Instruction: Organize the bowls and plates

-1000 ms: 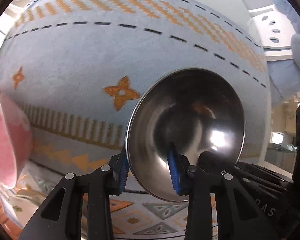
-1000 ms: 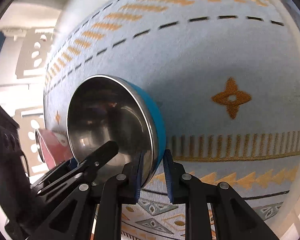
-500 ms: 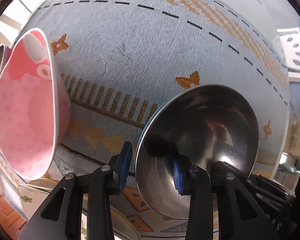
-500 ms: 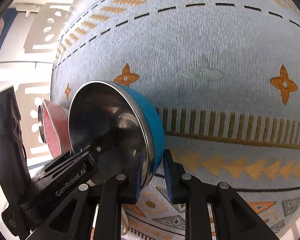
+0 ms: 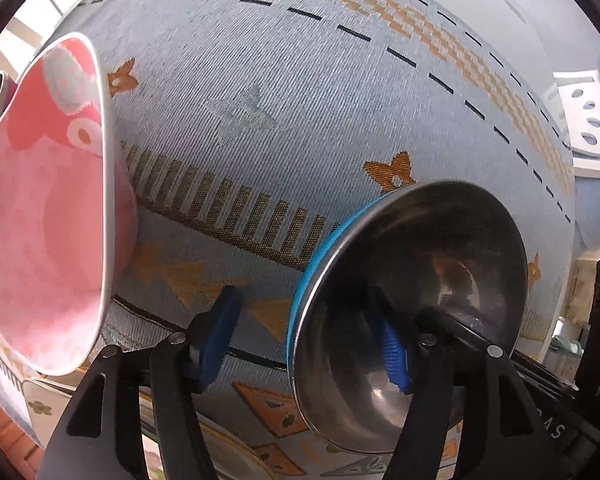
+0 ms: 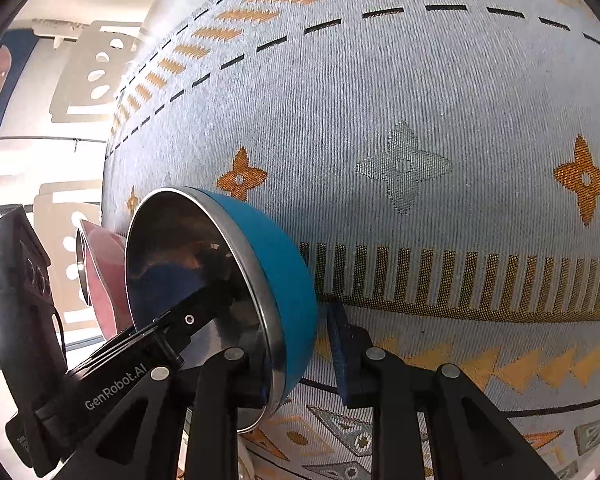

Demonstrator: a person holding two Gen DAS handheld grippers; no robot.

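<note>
The blue bowl (image 6: pixel 276 280) is shiny metal inside and blue outside. It is close to the patterned cloth (image 6: pixel 420 120) that covers the tabletop, and I cannot tell if it rests on the cloth.

The right tongs (image 6: pixel 296 356) pinch the rim of the blue bowl. One finger is inside the bowl and the other is outside, against the blue wall. The two fingers are close together, with only the bowl's edge between them.

The left tongs (image 5: pixel 312 344) are opening. One blue pad (image 5: pixel 392 356) is inside the bowl, near the shiny wall. The other pad (image 5: pixel 220 332) is out over the cloth, well away from the bowl's blue side. The rim sits in the gap between them, but they do not squeeze it.

In the right wrist view, the black arm of the left tongs (image 6: pixel 140 356) reaches into the bowl from the left.

A pink bowl (image 5: pixel 40 216) with a white rim is on the left side in the left wrist view. It is apart from the blue bowl. A pale plate (image 5: pixel 48 404) with small flower marks peeks out at the bottom, under the pink bowl.
</note>
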